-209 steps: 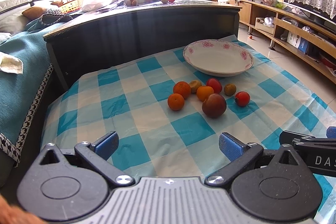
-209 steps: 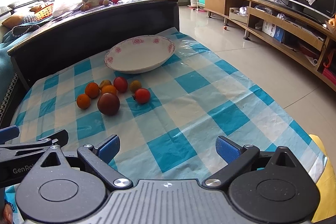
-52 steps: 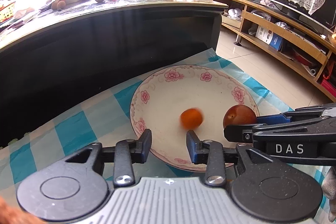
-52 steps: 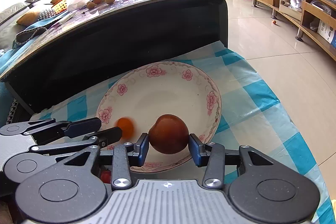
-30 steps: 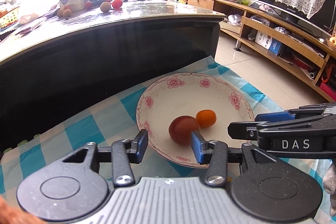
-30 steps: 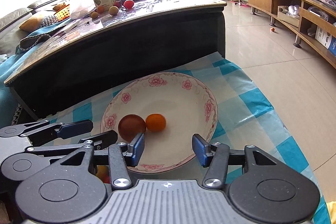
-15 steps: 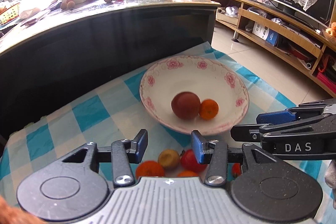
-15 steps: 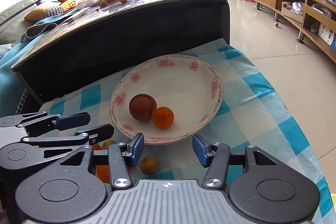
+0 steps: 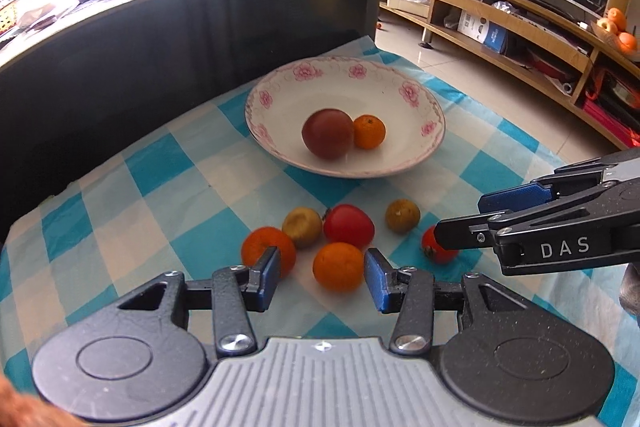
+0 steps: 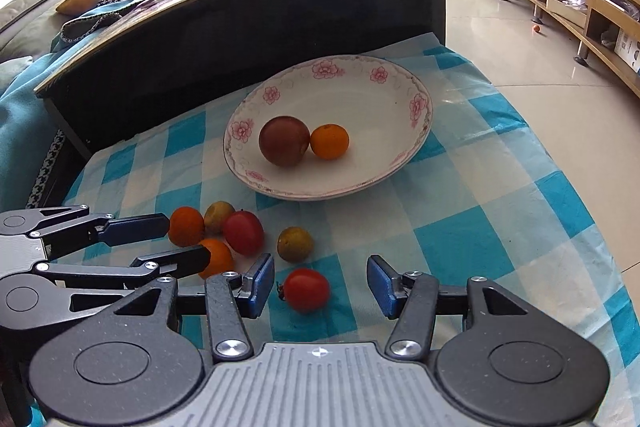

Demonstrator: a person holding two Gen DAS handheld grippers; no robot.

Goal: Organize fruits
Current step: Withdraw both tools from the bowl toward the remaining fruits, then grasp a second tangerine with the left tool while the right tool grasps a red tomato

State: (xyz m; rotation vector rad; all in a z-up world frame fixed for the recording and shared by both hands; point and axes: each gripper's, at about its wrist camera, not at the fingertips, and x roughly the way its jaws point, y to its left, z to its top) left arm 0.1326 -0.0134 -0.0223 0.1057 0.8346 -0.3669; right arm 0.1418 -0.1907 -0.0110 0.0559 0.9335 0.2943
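The white floral-rimmed bowl (image 9: pixel 416 99) on the blue-checked cloth (image 10: pixel 460 227) holds 2 fruits; 6 lie before it. The left gripper (image 9: pixel 320 277) and right gripper (image 10: pixel 320 285) hover empty, fingers narrowly apart.

plate (image 9: pixel 420 95): white, pink flower rim
large fruit (image 9: pixel 328 133): dark red-brown
small orange (image 9: pixel 369 131): orange
tablecloth (image 9: pixel 160 195): blue and white check
tomato (image 10: pixel 307 289): red
gripper pads (image 9: pixel 269 277): blue
gripper bodies (image 10: pixel 500 355): black, grey ribbed middle
loose fruits (image 9: pixel 340 231): orange, red, yellow-brown
cabinet (image 9: pixel 160 39): black
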